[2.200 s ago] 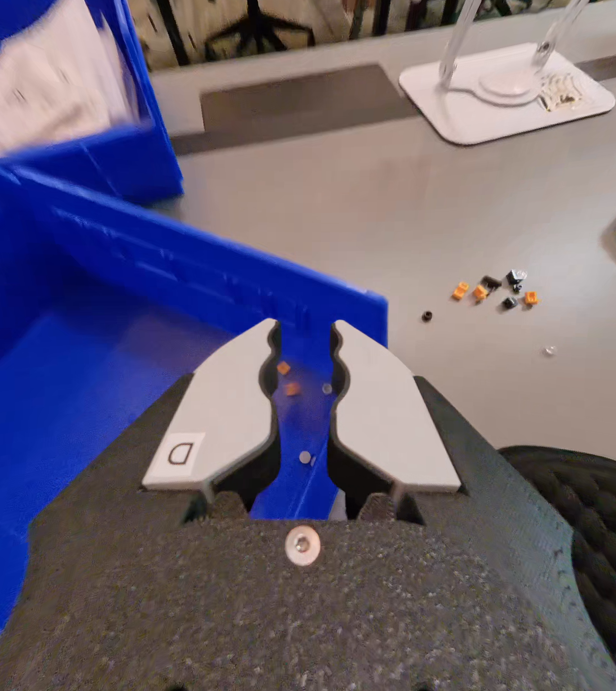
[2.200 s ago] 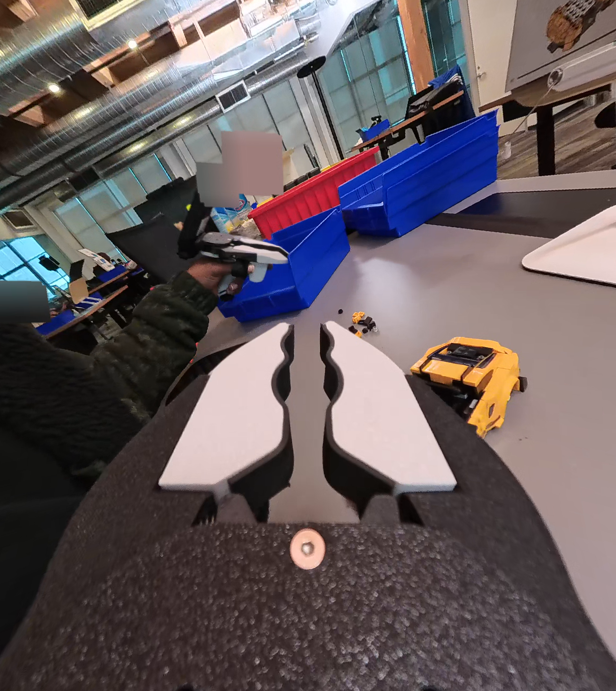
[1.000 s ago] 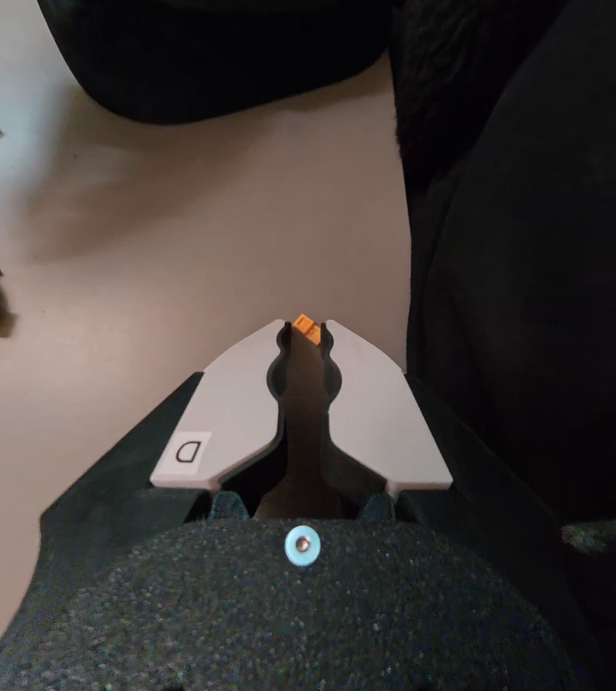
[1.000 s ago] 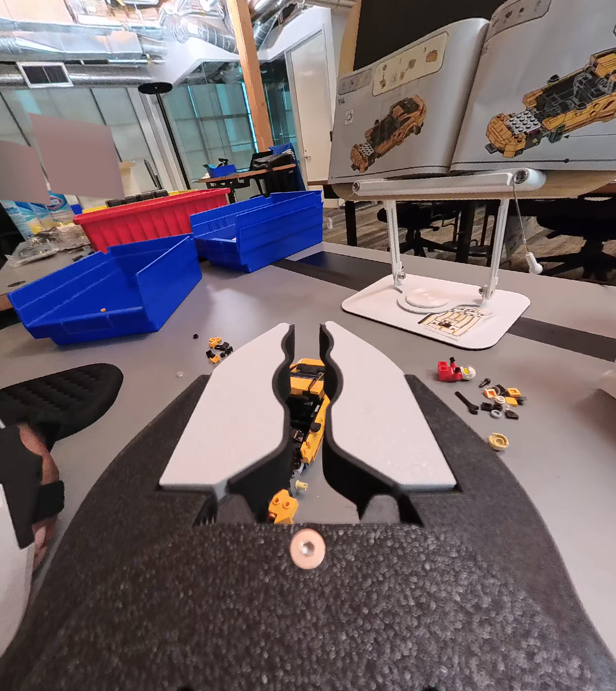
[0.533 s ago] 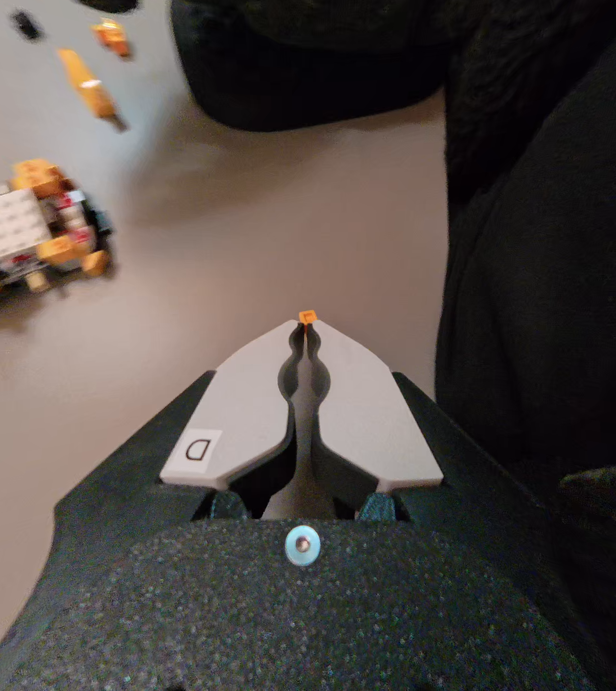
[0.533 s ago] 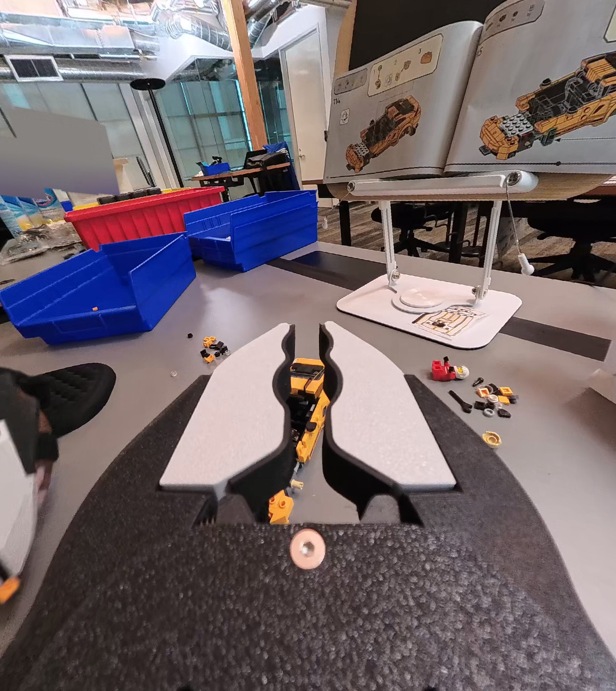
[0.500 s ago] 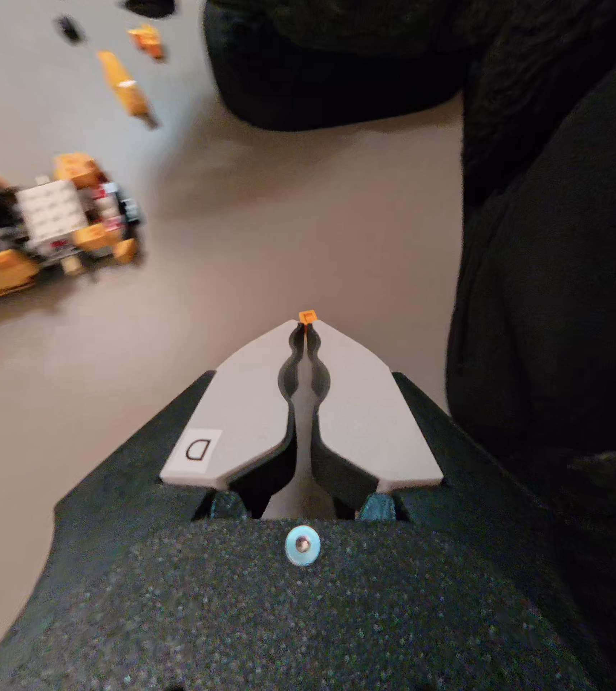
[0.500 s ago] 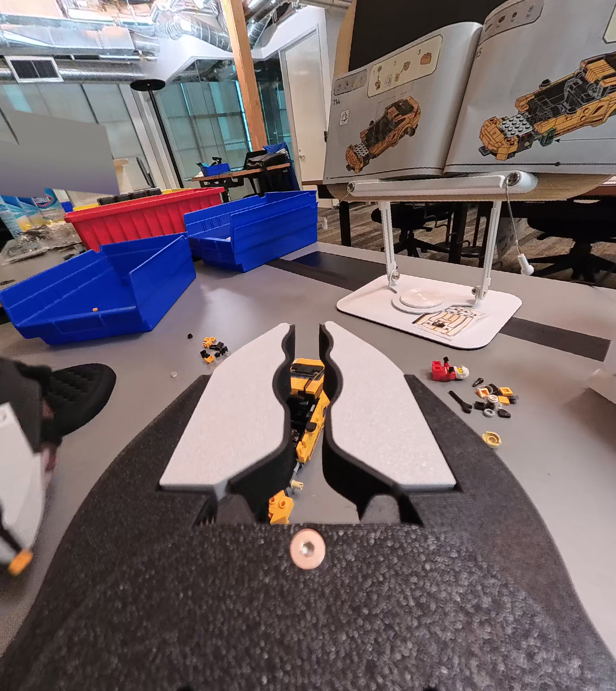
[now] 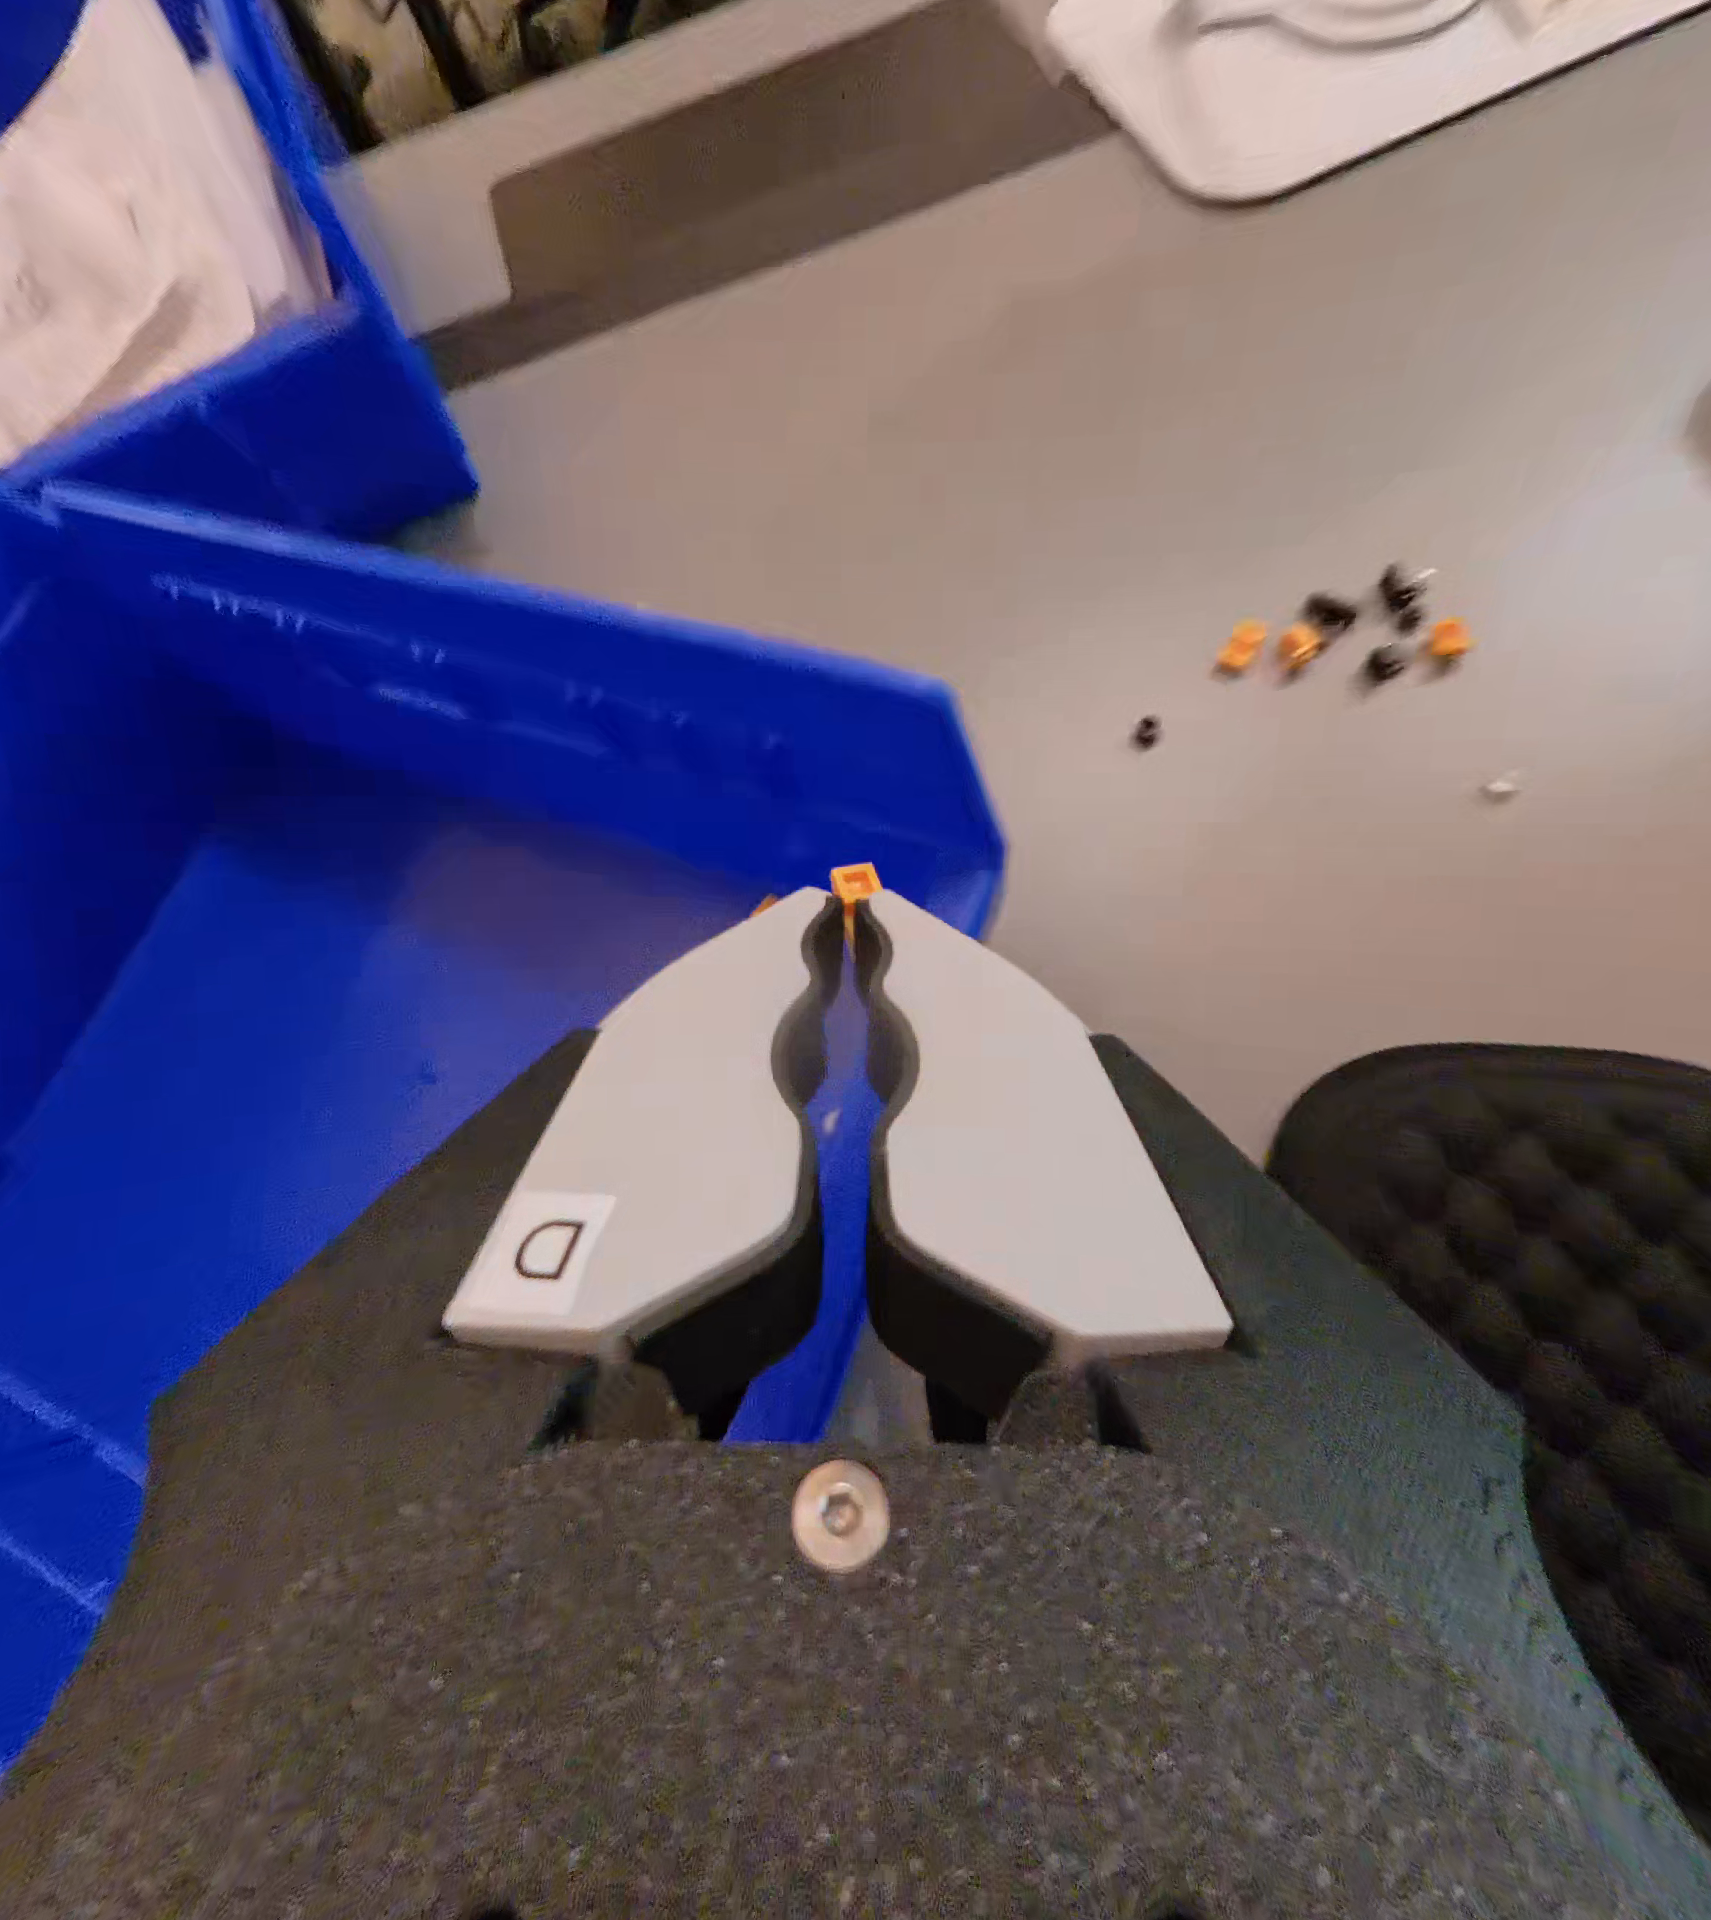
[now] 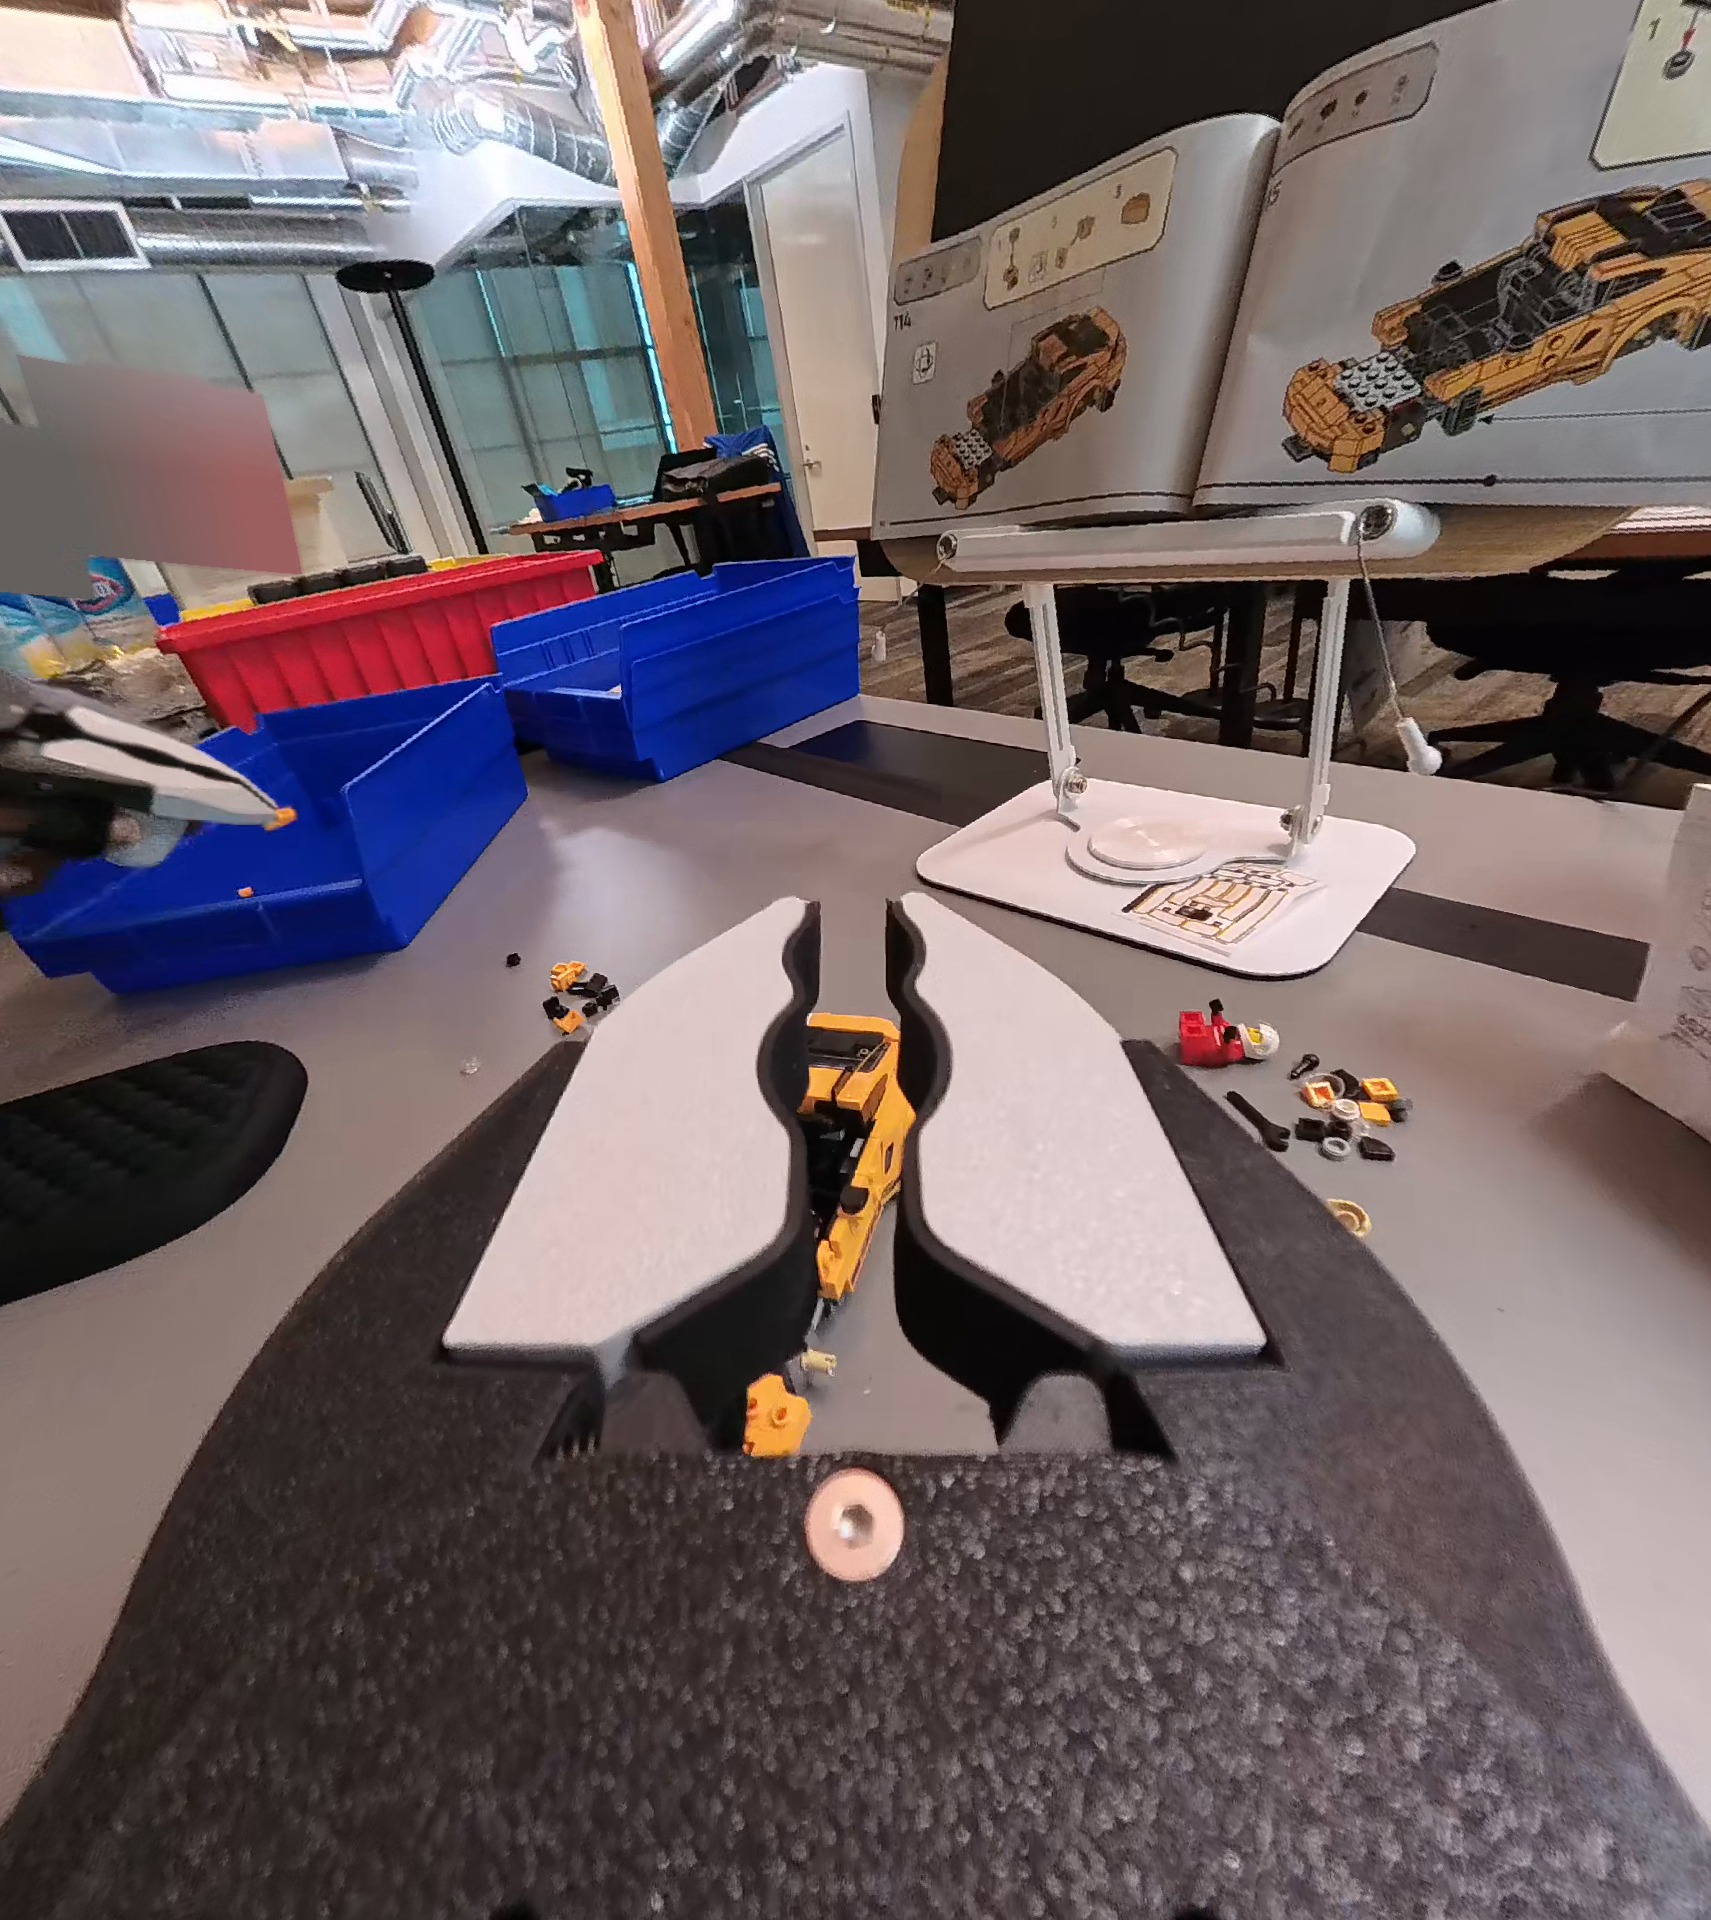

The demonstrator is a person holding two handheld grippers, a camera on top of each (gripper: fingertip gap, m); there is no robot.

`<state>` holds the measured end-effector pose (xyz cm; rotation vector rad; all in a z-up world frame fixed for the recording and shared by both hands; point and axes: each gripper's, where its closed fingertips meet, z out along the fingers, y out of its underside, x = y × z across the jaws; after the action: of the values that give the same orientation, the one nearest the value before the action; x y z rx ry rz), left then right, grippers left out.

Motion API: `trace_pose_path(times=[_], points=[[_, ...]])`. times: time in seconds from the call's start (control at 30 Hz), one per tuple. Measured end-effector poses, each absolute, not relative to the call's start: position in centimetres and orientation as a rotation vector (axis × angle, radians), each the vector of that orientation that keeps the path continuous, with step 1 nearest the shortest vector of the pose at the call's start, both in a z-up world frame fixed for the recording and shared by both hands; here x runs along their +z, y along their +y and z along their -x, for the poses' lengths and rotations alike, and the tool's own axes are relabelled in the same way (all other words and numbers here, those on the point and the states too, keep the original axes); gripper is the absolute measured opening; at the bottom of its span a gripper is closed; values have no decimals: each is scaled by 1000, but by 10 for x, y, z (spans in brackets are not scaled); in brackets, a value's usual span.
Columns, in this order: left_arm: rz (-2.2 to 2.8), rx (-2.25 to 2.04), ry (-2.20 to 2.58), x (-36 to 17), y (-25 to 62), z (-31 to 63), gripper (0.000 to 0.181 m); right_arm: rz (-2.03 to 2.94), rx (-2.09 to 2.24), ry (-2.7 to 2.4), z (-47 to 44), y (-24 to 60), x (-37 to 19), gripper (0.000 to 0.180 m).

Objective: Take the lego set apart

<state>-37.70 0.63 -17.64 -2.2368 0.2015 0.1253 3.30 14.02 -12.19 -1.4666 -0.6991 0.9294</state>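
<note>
Right gripper [image 10: 851,909], fingers apart and holding nothing, poised over the yellow lego car [image 10: 856,1122] on the grey table [image 10: 1557,1403]. Beyond the car to its left, the left gripper [image 9: 851,904], fingers clamped on a small orange brick [image 9: 853,881], is held above the blue bin [image 9: 207,997]; loose pieces [image 10: 1344,1112] lie right of the car

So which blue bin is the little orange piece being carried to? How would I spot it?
Start at the white book stand on the grey table and look left past the two stacked-looking bins behind. The nearest blue bin sits alone, angled, with the left gripper pinching the orange piece over it. Unlike its neighbours, it holds one loose orange piece.
</note>
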Motion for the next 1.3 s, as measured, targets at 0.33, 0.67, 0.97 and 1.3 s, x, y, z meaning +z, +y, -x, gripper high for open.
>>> trace_pose_path(times=[0.33, 0.67, 0.97, 1.3], points=[[2235, 106, 121, -203, 15, 393, 15, 1491, 929, -704, -31, 142, -129, 11], [2080, -32, 484, -183, 40, 283, 14, 1477, 919, -689, -33, 142, -126, 11], [2111, -98, 723, -224, 62, 215, 12, 1473, 919, -684, -36, 143, -124, 12], [1995, 149, 418, -161, 51, 311, 0, 1477, 938, -678, -35, 143, -124, 11]])
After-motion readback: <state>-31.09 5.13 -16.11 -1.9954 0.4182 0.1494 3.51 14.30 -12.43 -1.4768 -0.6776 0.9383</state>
